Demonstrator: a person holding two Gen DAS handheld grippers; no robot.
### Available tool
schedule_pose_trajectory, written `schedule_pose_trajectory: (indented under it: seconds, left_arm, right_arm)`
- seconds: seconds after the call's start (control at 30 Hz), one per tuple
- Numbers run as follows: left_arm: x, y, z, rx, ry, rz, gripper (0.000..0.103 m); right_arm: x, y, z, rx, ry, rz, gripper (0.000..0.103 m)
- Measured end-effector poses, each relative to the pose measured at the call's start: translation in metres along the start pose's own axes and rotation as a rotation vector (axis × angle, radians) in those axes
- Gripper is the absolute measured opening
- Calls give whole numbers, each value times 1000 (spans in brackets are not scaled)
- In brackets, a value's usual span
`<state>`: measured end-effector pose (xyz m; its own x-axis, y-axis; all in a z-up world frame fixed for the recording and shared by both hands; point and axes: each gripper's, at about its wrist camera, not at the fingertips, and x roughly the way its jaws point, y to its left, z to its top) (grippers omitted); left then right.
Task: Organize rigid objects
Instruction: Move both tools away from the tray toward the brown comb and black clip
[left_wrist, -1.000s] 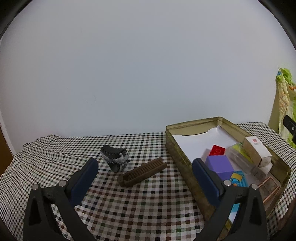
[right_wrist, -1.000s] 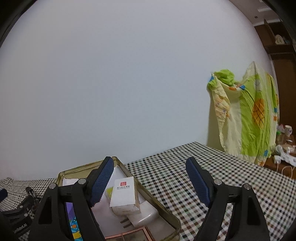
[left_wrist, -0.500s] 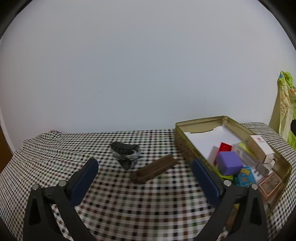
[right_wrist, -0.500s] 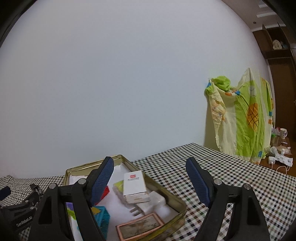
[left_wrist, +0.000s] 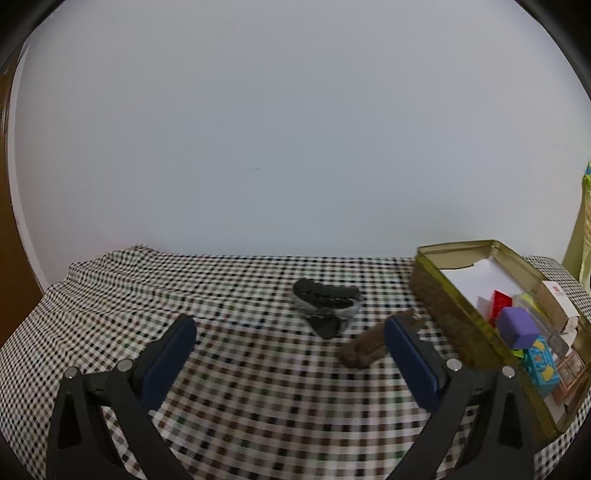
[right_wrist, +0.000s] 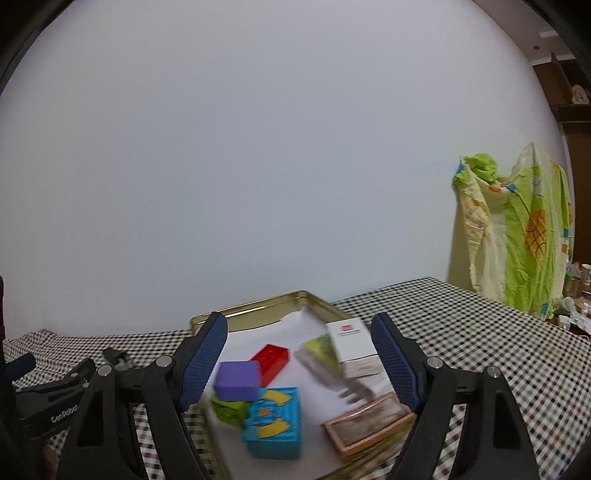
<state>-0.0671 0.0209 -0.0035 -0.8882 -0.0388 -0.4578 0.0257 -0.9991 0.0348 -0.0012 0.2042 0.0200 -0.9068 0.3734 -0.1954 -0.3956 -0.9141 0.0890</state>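
A gold tin box (left_wrist: 439, 295) stands at the right of the checked table; in the right wrist view its rim (right_wrist: 258, 306) lies ahead. It holds a purple cube (right_wrist: 237, 375), a red brick (right_wrist: 270, 360), a blue carton (right_wrist: 274, 421), a white box (right_wrist: 351, 341) and a framed card (right_wrist: 369, 424). A brown ridged bar (left_wrist: 369, 343) and a black-grey clip (left_wrist: 327, 304) lie on the cloth left of the tin. My left gripper (left_wrist: 288, 350) is open and empty, short of both. My right gripper (right_wrist: 297, 358) is open and empty over the tin.
A checked cloth (left_wrist: 147, 288) covers the table up to a plain white wall. A green and yellow cloth (right_wrist: 517, 229) hangs at the right. The left gripper's body (right_wrist: 40, 398) shows at the lower left of the right wrist view.
Both grippers have pulled back and turned: the tin has slid right in the left view, and toward centre and nearer in the right view. Both stay open and empty.
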Motion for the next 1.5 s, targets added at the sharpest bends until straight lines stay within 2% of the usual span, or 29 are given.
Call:
schedule_pose_trajectory:
  seconds: [0.77, 1.07, 1.5]
  left_arm:
    - [5, 48, 3, 10, -19, 45, 102]
    - [16, 72, 7, -7, 4, 87, 102]
    - [30, 109, 11, -54, 40, 170, 102]
  right_arm:
    - [-6, 63, -13, -52, 54, 85, 82]
    - [-4, 85, -15, -103, 86, 87, 82]
    - [17, 112, -20, -97, 221, 139, 82]
